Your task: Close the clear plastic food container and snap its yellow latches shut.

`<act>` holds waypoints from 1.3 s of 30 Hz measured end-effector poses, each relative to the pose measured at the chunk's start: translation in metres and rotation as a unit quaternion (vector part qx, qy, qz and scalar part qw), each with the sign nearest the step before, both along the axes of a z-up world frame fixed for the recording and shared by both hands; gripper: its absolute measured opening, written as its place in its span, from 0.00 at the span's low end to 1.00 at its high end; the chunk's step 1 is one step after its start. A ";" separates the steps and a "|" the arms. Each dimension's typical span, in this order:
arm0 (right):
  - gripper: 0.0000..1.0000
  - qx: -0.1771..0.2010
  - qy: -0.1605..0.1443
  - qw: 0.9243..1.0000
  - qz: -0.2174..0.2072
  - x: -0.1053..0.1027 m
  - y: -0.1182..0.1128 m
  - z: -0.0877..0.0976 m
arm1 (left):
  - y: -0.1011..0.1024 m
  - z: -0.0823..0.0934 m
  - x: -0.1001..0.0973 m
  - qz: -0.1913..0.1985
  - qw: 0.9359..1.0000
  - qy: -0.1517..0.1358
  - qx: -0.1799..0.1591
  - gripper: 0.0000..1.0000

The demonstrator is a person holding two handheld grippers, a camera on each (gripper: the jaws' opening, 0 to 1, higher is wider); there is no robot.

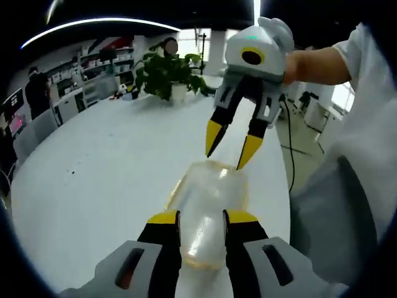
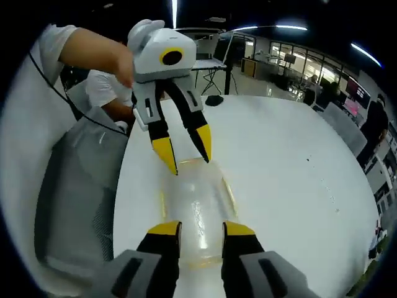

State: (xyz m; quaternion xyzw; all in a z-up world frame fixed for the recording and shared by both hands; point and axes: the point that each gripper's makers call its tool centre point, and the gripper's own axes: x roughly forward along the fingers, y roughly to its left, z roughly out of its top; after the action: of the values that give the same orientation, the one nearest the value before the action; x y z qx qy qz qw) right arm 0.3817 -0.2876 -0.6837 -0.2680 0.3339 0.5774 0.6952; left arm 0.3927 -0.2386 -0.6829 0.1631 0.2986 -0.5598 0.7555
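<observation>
A clear plastic food container [image 1: 208, 205] with pale yellow edges lies on the white table [image 1: 99, 167], its length running away from me. My left gripper [image 1: 203, 220] is open, one jaw on either side above the container's near end. Open as well, my right gripper [image 1: 231, 148] points its yellow tips down at the opposite end. In the right gripper view the container [image 2: 195, 202] lies between the right gripper [image 2: 201, 231] below and the left gripper [image 2: 185, 152] beyond it. Faint yellow latches [image 2: 229, 194] show along its long sides. I cannot tell whether the tips touch it.
A potted plant [image 1: 167, 74] stands at the table's far end. A grey chair [image 1: 335, 217] and a person in a white shirt [image 2: 25, 124] are close to the table edge. Shelves and a standing person [image 1: 36, 90] are in the background.
</observation>
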 end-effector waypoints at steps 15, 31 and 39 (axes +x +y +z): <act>0.20 -0.001 -0.009 0.999 0.034 0.012 0.028 -0.010 | -0.021 -0.023 -0.011 -0.035 0.999 -0.010 0.023 0.15; 0.24 -0.031 -0.012 0.998 0.058 0.018 0.032 -0.038 | -0.027 -0.035 -0.030 -0.102 0.992 -0.046 0.058 0.35; 0.39 -0.041 0.019 0.997 0.069 0.027 0.033 -0.041 | -0.026 -0.042 -0.031 -0.108 0.987 -0.086 0.086 0.48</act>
State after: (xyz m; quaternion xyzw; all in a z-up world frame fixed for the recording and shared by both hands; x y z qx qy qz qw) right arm 0.4091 -0.2547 -0.7245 -0.3075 0.3509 0.6151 0.6356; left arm 0.3618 -0.2642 -0.7247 0.3066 0.2599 -0.5944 0.6965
